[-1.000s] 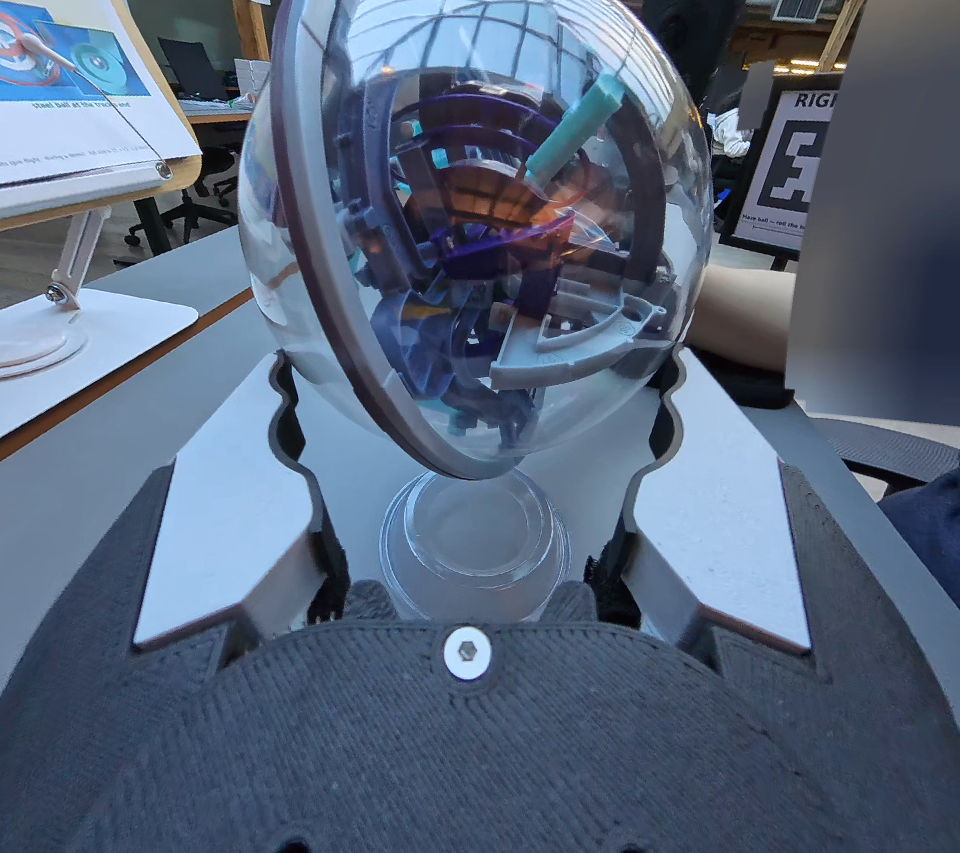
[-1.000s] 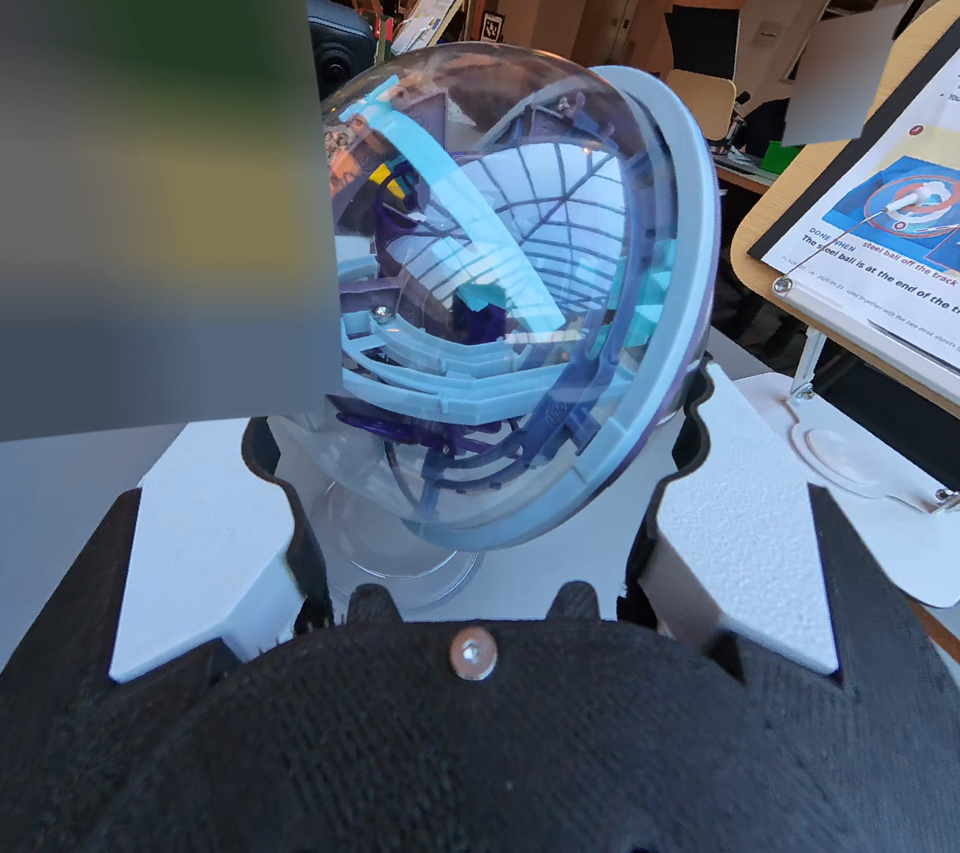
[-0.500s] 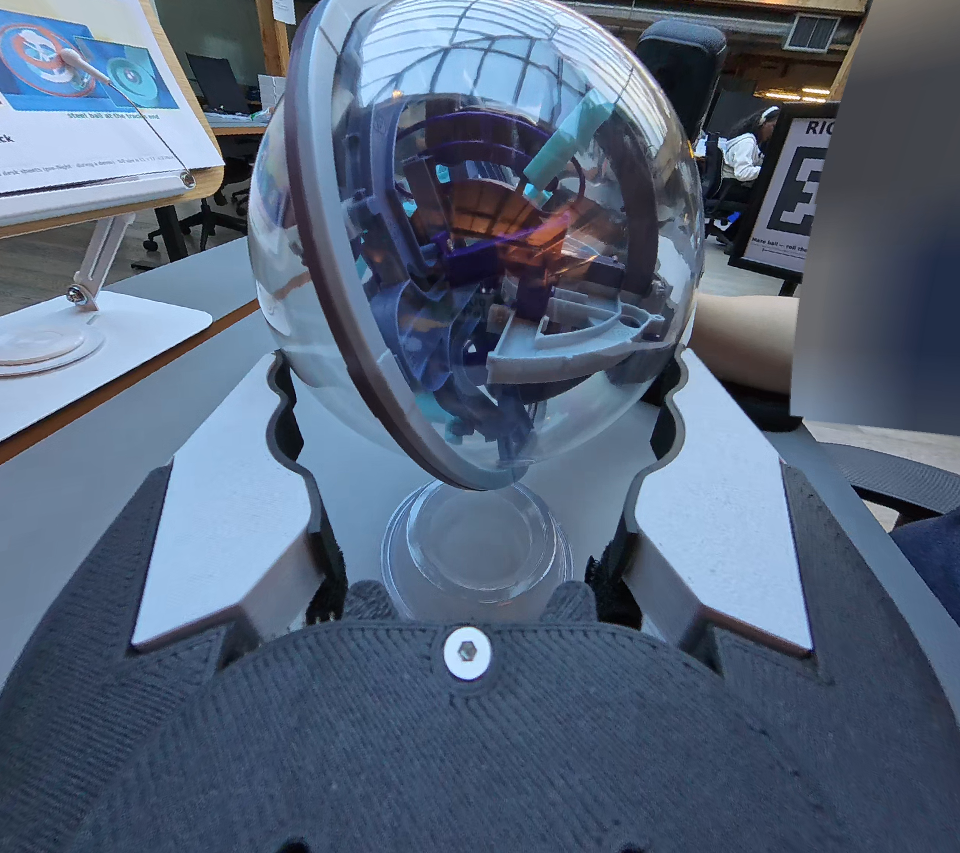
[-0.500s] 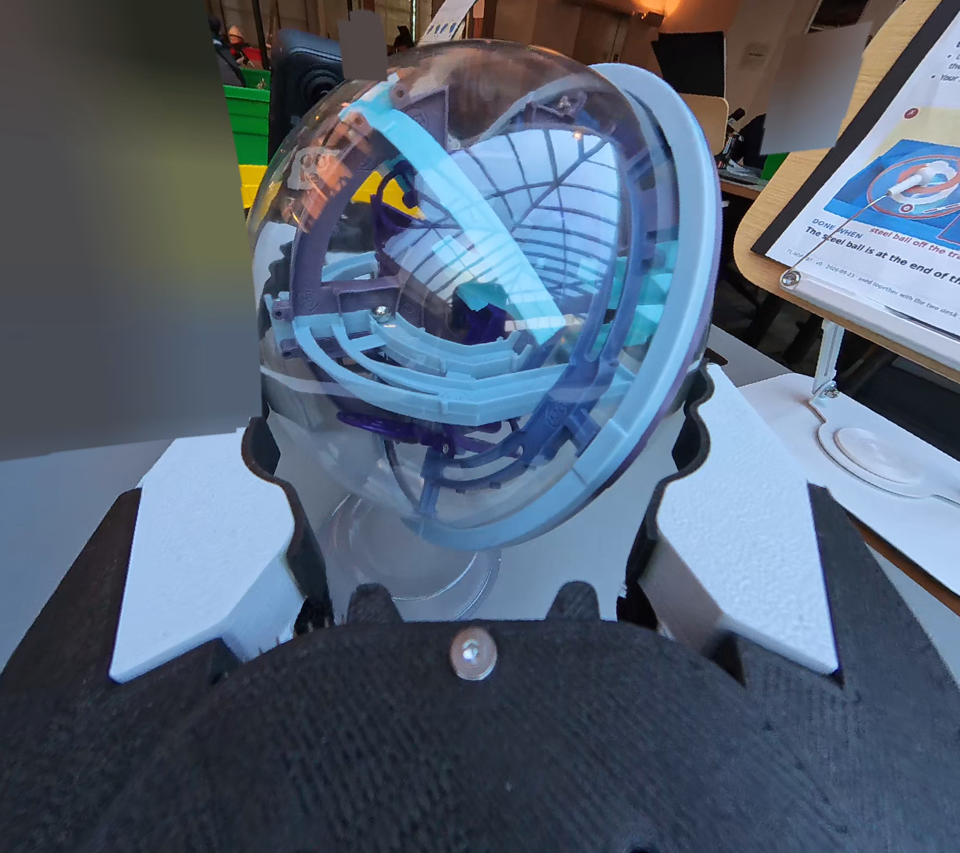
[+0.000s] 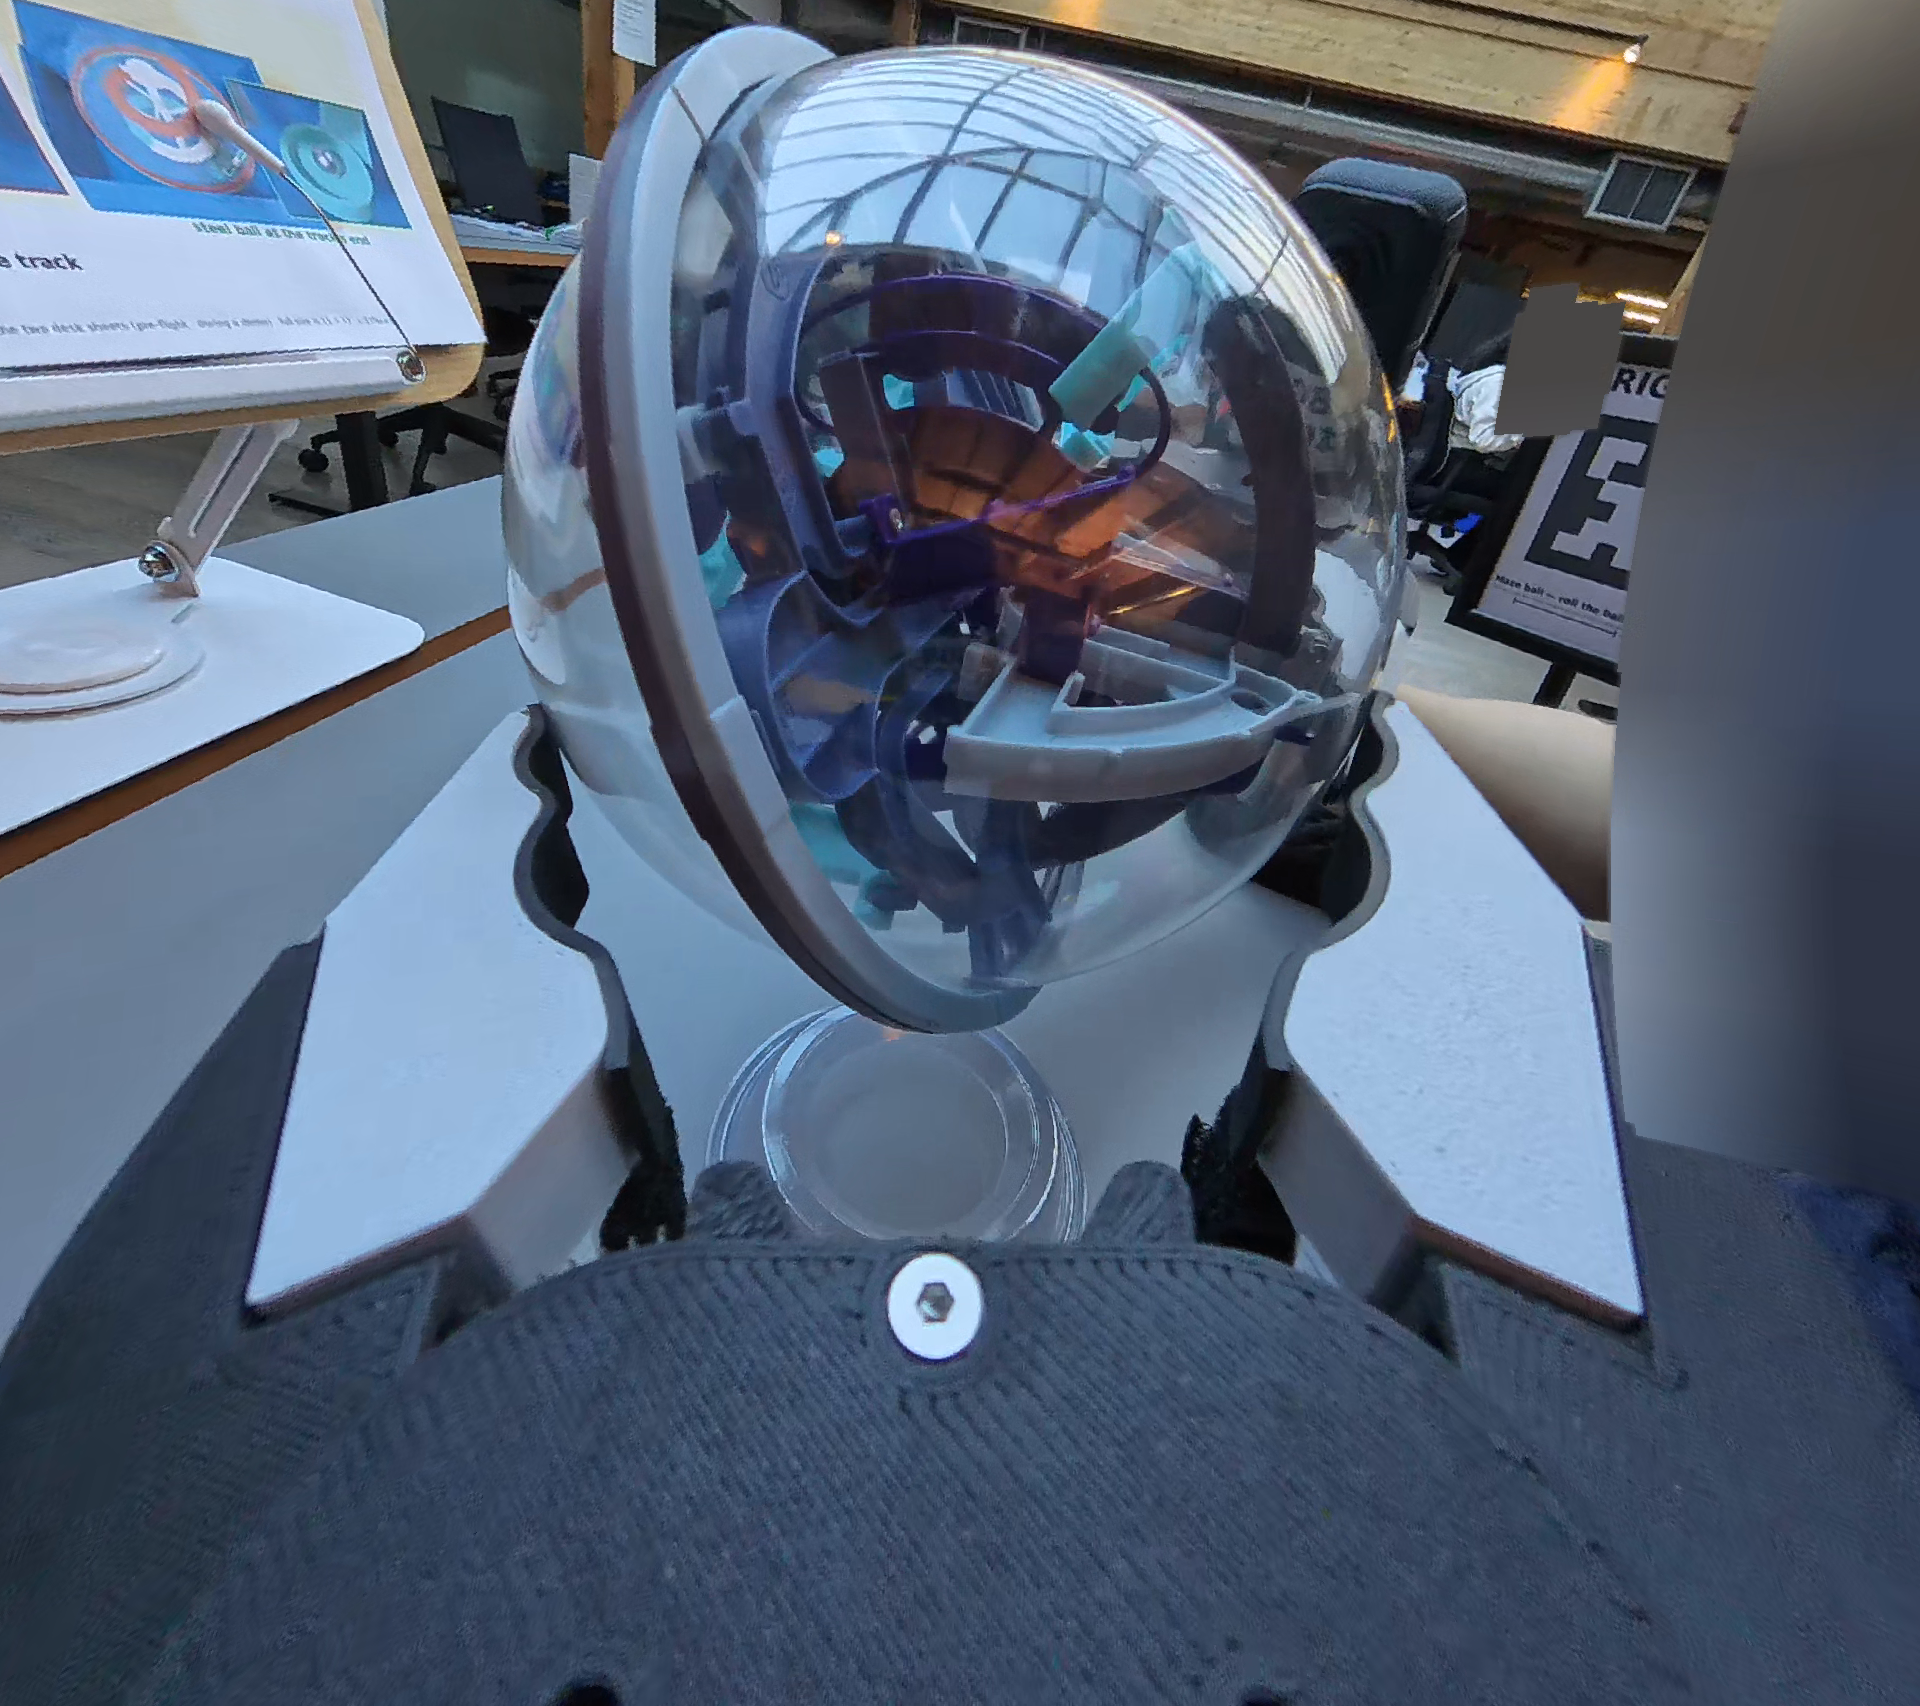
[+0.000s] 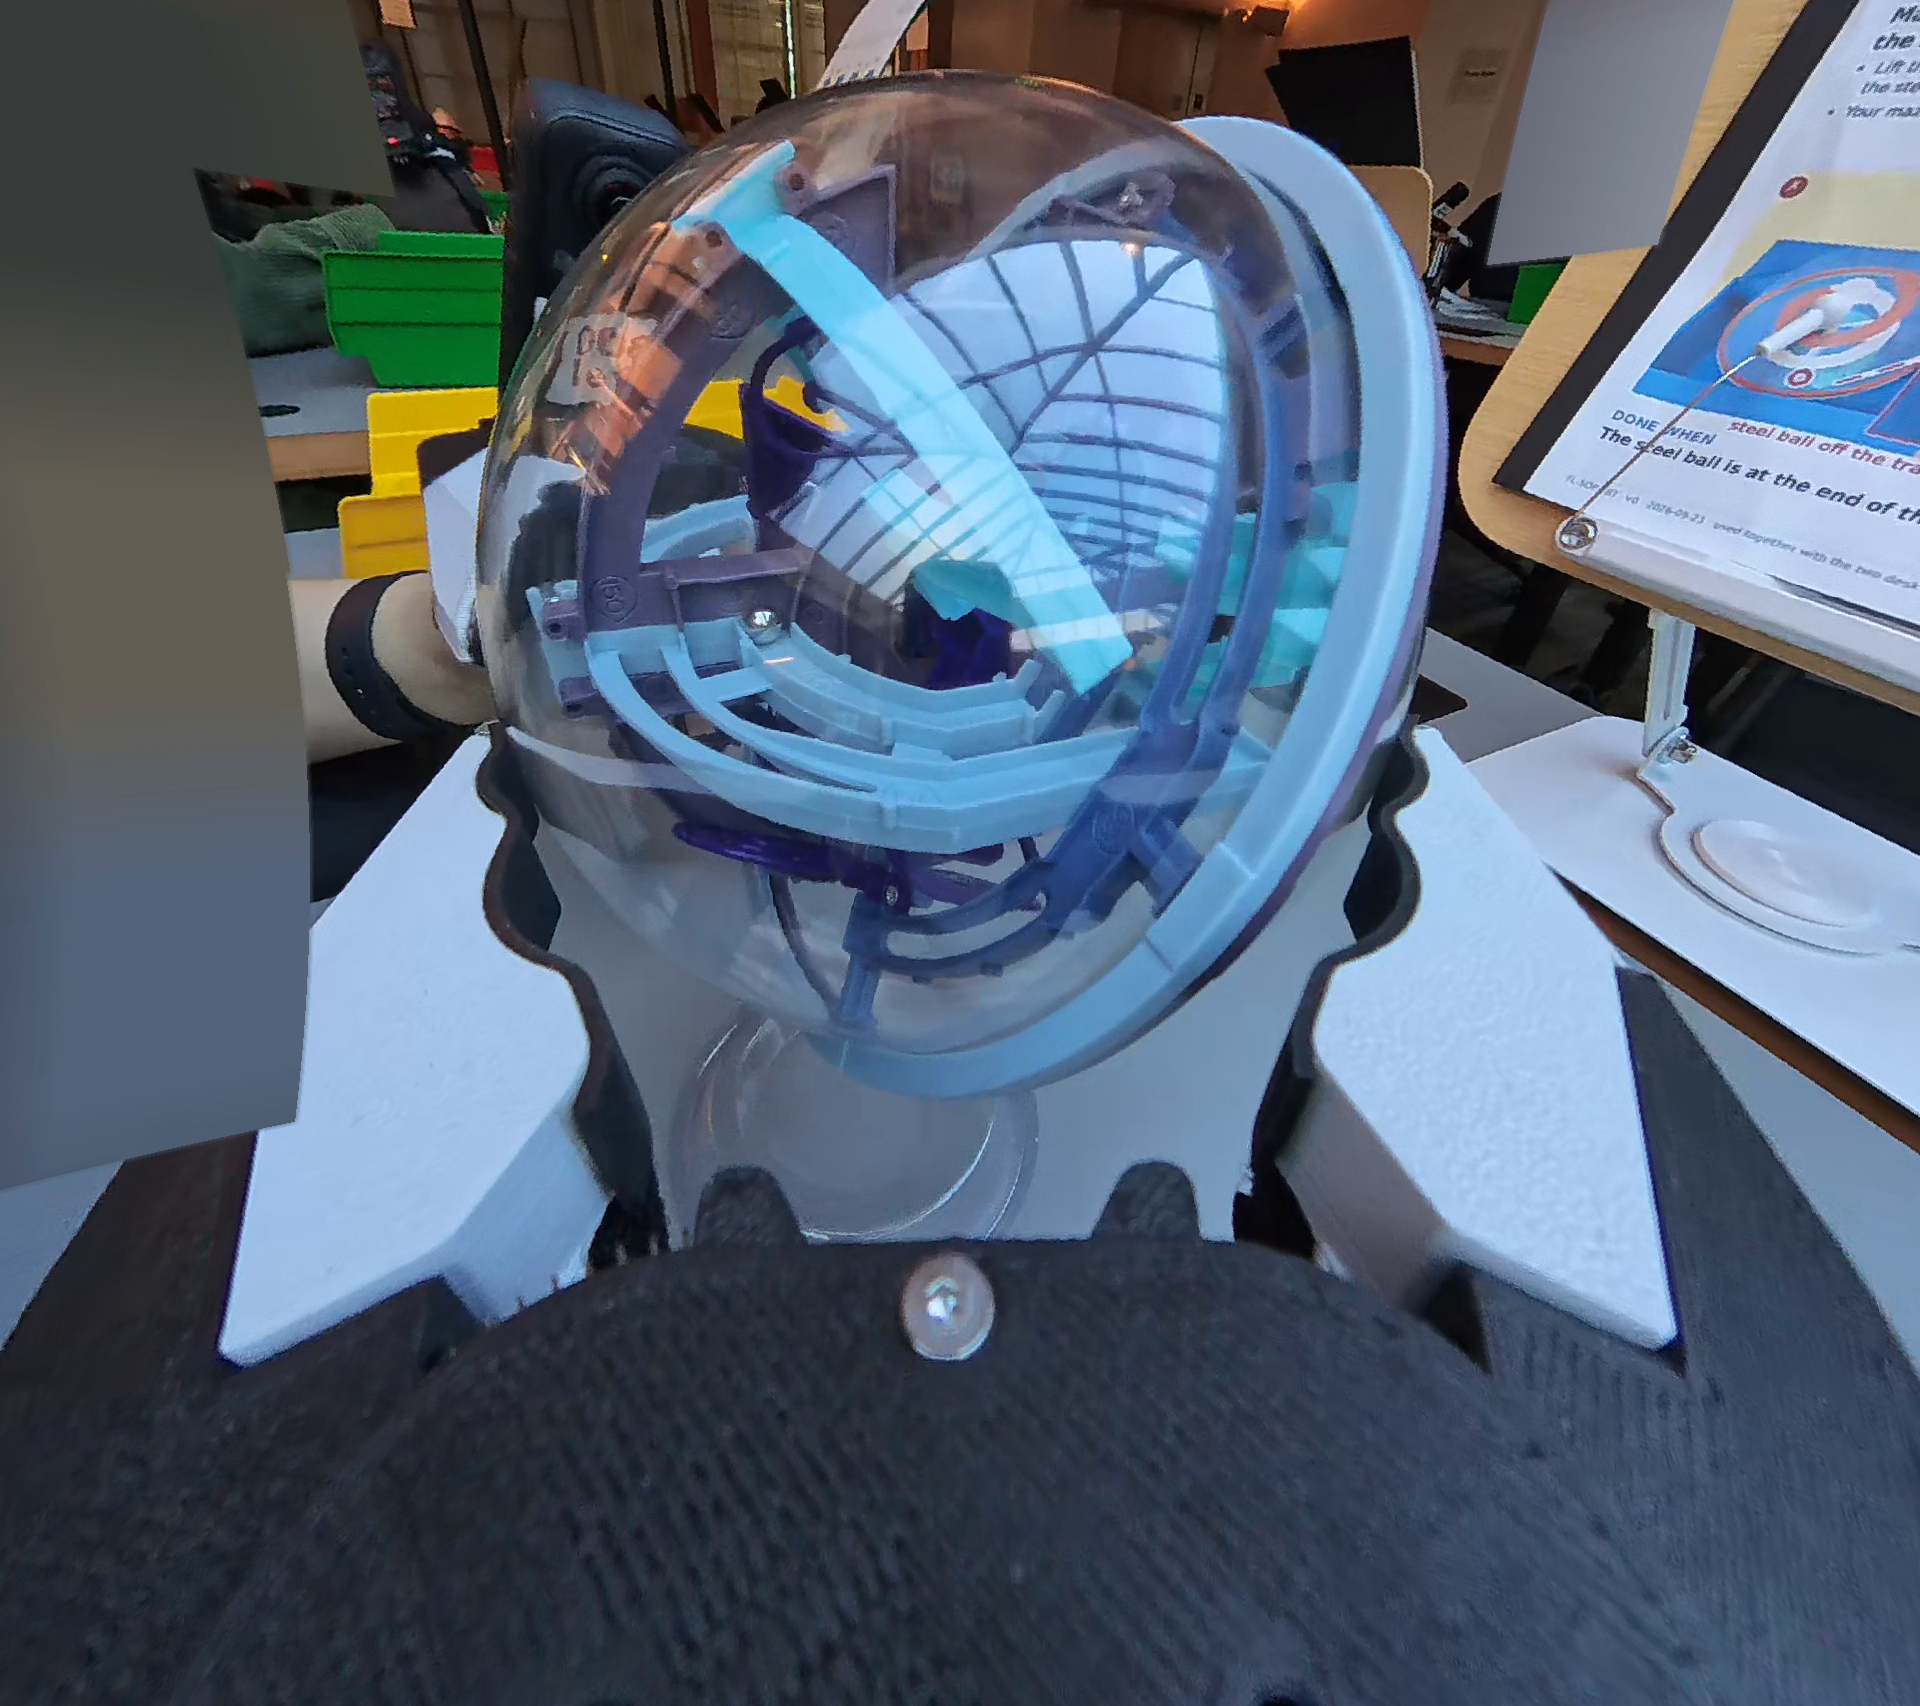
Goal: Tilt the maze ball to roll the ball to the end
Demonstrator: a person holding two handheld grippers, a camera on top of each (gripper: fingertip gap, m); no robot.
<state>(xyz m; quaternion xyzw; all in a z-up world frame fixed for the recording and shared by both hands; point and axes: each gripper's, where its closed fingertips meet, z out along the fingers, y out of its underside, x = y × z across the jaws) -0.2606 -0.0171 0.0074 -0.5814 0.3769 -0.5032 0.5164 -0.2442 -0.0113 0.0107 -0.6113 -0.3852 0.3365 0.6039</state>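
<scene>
Left wrist view: my left gripper (image 5: 951,835) clamps the maze ball (image 5: 956,513), which has risen since a second ago and now hangs just clear of its clear stand (image 5: 894,1147) on the table (image 5: 156,929). The grey seam ring (image 5: 665,513) leans less than before. No steel ball shows from this side.

Right wrist view: my right gripper (image 6: 951,835) clamps the opposite side. The steel ball (image 6: 764,619) sits on the innermost pale blue track (image 6: 831,721), about where it was, so I judge the lift won no progress; tilting remains.
</scene>
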